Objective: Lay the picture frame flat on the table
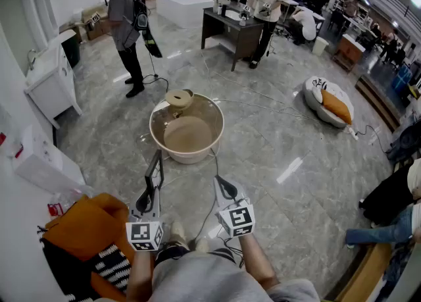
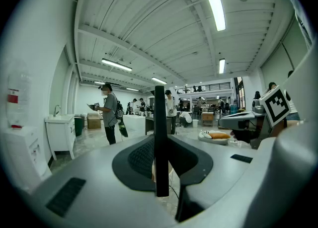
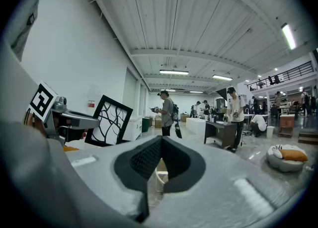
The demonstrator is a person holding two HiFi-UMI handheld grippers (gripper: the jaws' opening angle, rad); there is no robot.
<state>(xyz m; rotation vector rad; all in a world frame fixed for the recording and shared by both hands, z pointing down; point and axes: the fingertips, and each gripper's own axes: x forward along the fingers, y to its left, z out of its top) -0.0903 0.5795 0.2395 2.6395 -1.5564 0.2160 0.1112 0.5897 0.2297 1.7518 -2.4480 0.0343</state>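
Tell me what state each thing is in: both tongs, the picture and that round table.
Left tongs: closed on the frame's edge.
Black picture frame with a white branch pattern: held upright in the air, not yet on the table.
Right tongs: closed, holding nothing.
Round beige table: standing on the floor, with a small round tan object at its far rim.

I see a person in grey w/ backpack (image 1: pixel 122 21) standing top left, near a white cabinet (image 1: pixel 51 82). Dark desk (image 1: pixel 227 29) further back, 2nd person (image 1: pixel 266 4) just beside it. At right, a white floor cushion (image 1: pixel 317 91) w/ orange pillow (image 1: pixel 336 106) on it. Bottom left, orange padded item (image 1: pixel 82 228) w/ black-white striped fabric (image 1: pixel 112 264).
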